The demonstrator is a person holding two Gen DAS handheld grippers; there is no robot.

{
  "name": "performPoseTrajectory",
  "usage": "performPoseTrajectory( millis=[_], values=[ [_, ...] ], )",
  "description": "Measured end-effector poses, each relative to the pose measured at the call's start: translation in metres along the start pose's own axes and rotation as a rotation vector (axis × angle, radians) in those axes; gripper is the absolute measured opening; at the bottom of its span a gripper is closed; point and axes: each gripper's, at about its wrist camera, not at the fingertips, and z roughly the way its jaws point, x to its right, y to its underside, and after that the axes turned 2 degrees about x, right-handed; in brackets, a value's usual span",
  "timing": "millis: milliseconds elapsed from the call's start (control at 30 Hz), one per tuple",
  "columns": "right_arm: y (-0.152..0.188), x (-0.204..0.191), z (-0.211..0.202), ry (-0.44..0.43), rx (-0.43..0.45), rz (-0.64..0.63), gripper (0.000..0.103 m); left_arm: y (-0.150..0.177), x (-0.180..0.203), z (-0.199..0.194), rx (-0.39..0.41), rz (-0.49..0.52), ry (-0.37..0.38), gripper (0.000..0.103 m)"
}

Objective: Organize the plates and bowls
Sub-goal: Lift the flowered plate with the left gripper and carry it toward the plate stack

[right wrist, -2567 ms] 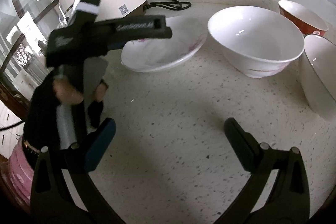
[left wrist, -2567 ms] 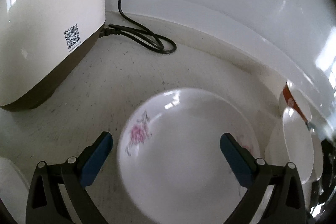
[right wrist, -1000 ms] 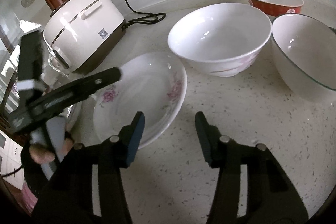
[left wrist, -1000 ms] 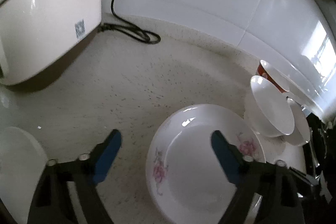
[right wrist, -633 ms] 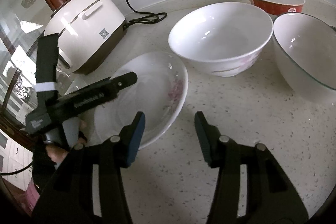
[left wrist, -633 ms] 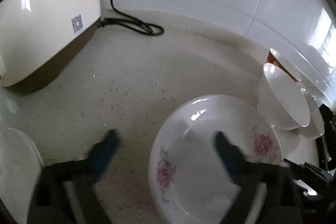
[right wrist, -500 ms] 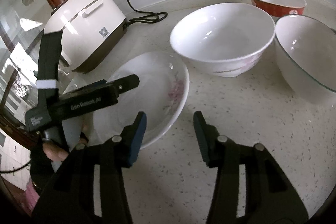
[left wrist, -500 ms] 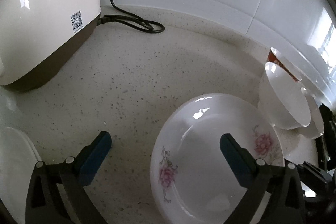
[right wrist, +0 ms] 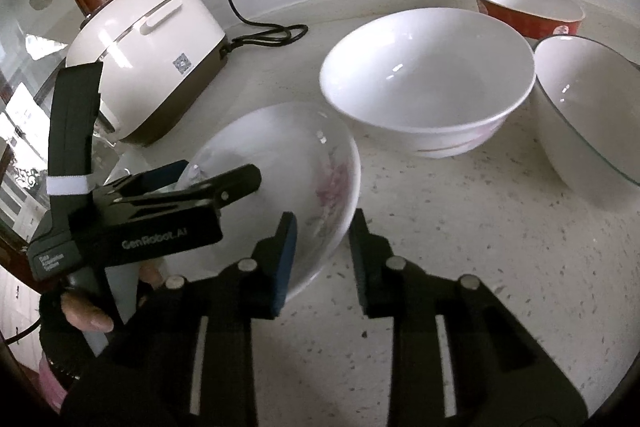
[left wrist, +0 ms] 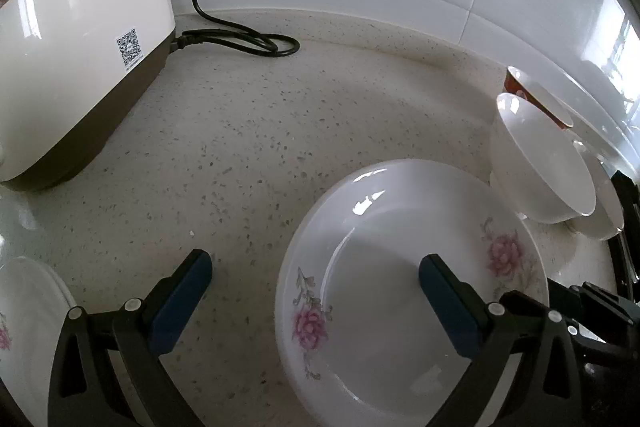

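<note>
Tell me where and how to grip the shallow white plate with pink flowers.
Grip the shallow white floral plate by its thin raised rim, one pad inside and one beneath. Come from the near right edge, where the right gripper already straddles it; the big white bowl crowds the far side.

The left wrist view looks steeply down, close over the speckled counter point(left wrist: 248, 131), toward the tiled wall; the right wrist view looks from farther back, angled down; both share the floral plate point(left wrist: 392, 291) point(right wrist: 304, 163), rice cooker point(left wrist: 76, 59) point(right wrist: 152, 55) and white bowl point(left wrist: 536, 163) point(right wrist: 428, 75)
</note>
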Motion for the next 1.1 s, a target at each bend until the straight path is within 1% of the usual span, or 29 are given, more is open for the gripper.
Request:
performPoseTrajectory(
  millis=[167,300,467,533,567,600,633,700,733,767,800,833,900,967,1100],
  values=[
    [0.000,-0.001,0.000,0.002,0.003,0.019,0.036,0.000,-0.003,-0.002,0.010,-0.015,0.015,0.103],
    [0.002,-0.016,0.002,0.073,0.007,-0.031,0.037,-0.001,-0.007,-0.005,0.022,-0.039,0.037,0.103],
    [0.004,-0.022,0.004,0.046,0.003,-0.043,0.036,0.000,-0.006,-0.006,0.029,-0.043,0.030,0.100],
    [0.003,-0.020,0.004,0.039,0.005,-0.036,0.036,0.001,-0.004,-0.007,0.036,-0.040,0.023,0.093],
    [0.003,-0.019,0.004,0.038,0.007,-0.029,0.034,0.001,-0.004,-0.008,0.038,-0.036,0.020,0.090],
    [0.003,-0.017,0.003,0.035,0.009,-0.021,0.033,0.002,-0.002,-0.009,0.042,-0.026,0.015,0.083],
    [0.004,-0.015,0.003,0.032,0.009,-0.015,0.031,0.002,-0.001,-0.009,0.045,-0.014,0.012,0.074],
    [0.005,-0.013,0.002,0.029,0.011,-0.007,0.029,0.004,0.001,-0.012,0.057,-0.003,0.027,0.063],
    [0.005,-0.014,0.001,0.032,0.012,-0.008,0.028,0.005,-0.002,-0.013,0.062,-0.019,0.027,0.055],
    [0.004,-0.013,0.001,0.033,0.013,-0.007,0.027,0.005,-0.006,-0.014,0.069,-0.043,0.028,0.050],
    [0.004,-0.013,0.001,0.031,0.015,-0.003,0.027,0.006,-0.012,-0.015,0.075,-0.073,0.035,0.042],
    [0.004,-0.012,0.000,0.028,0.016,0.003,0.026,0.006,-0.017,-0.015,0.078,-0.095,0.045,0.036],
    [0.004,-0.007,-0.001,0.016,0.020,0.023,0.025,0.006,-0.020,-0.015,0.079,-0.106,0.051,0.034],
    [0.004,-0.005,-0.001,0.010,0.020,0.032,0.025,0.005,-0.019,-0.014,0.079,-0.099,0.046,0.034],
    [0.004,-0.005,-0.002,0.004,0.022,0.041,0.025,0.004,-0.021,-0.014,0.080,-0.115,0.057,0.031]
  ],
)
